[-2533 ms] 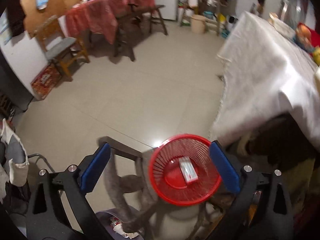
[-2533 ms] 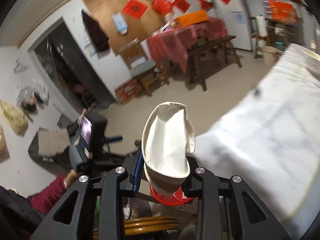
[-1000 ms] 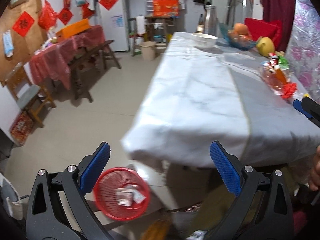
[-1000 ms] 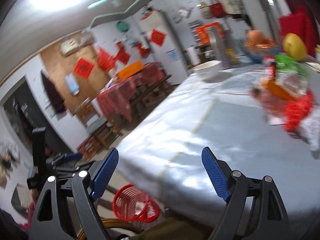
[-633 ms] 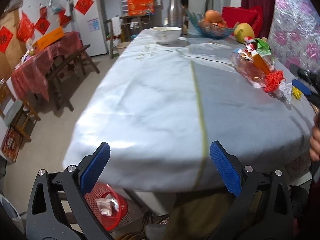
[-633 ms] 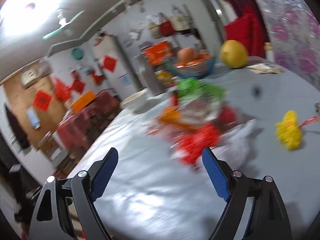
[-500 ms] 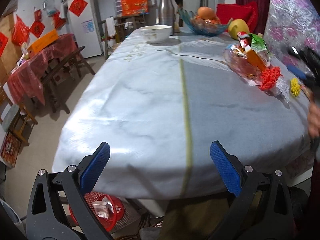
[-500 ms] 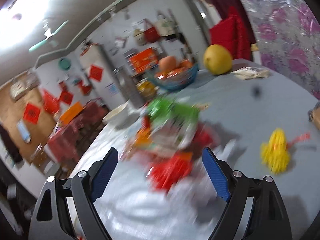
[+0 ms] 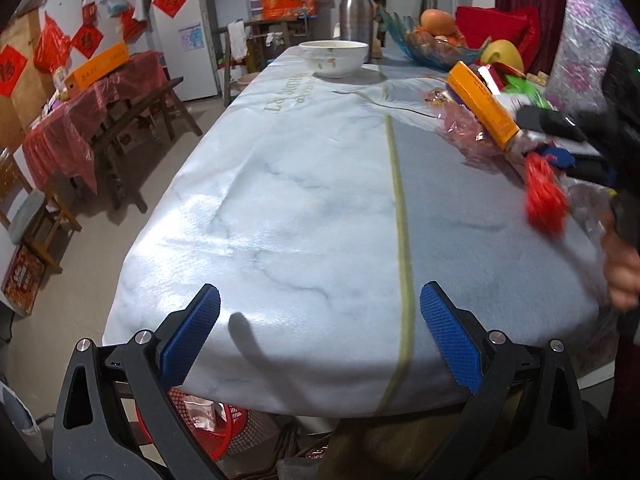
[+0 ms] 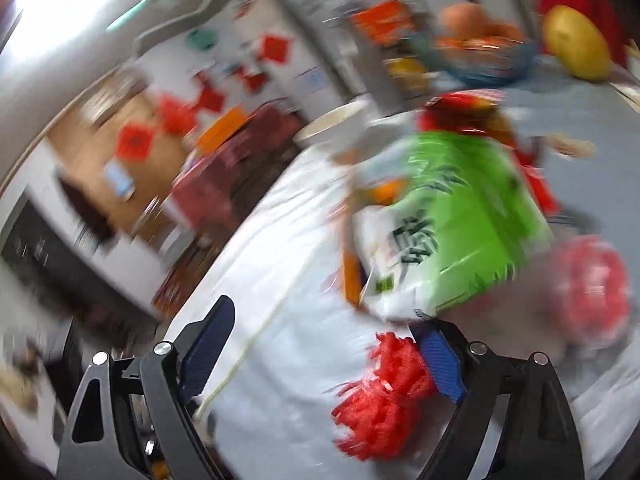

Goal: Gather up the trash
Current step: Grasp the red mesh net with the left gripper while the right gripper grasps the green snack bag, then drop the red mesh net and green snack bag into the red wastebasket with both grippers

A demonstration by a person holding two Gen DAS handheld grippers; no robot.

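A heap of trash lies on the pale tablecloth [image 9: 304,200] at the right: an orange box [image 9: 480,104], a green packet [image 10: 460,220] and a red mesh bundle [image 10: 384,392], also visible as the red mesh [image 9: 542,196] in the left wrist view. My right gripper [image 10: 324,348] is open, low over the cloth, with the red mesh beside its right pad and not pressed. It enters the left wrist view as the right gripper [image 9: 554,140] at the heap. My left gripper [image 9: 320,320] is open and empty over the near table edge. The red basket [image 9: 216,432] with wrappers sits below that edge.
A white bowl [image 9: 334,54], a steel flask [image 9: 356,16], a glass fruit bowl [image 9: 436,46] and a yellow fruit [image 9: 502,54] stand at the far end. A person's hand [image 9: 624,276] is at the right edge. A red-covered table [image 9: 88,92] and bench stand left.
The right gripper no longer holds the paper cup. Both views have swung from the floor basket up to the tabletop, and the right gripper has moved into the trash heap.
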